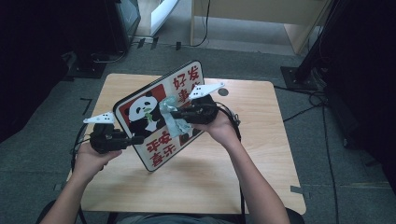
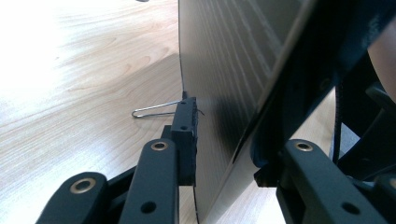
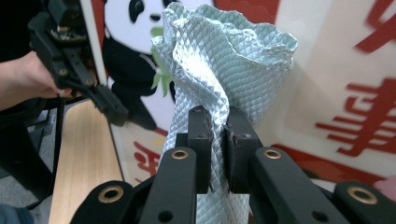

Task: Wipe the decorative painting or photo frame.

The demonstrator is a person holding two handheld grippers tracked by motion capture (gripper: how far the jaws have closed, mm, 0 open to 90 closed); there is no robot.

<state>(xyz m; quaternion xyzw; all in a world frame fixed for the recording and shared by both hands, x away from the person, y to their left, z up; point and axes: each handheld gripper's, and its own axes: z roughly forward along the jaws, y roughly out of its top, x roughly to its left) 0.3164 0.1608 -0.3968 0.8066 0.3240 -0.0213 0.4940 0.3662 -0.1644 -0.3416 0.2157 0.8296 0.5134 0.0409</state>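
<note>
While the left gripper (image 1: pixel 136 138) clamps the sign (image 1: pixel 140 105) edge, the right gripper (image 3: pixel 215 122), pinching the cloth (image 3: pixel 224 60), wipes its face; wiping remains unfinished.

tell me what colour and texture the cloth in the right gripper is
The cloth is pale mint green with a fine quilted diamond pattern, clearest in the right gripper view.

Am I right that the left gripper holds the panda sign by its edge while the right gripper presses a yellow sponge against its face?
Not quite: the right gripper holds a pale green cloth, not a yellow sponge, as the right gripper view shows. The rest stands: the left gripper holds the panda sign by its edge, and the cloth is against the sign's face.
</note>
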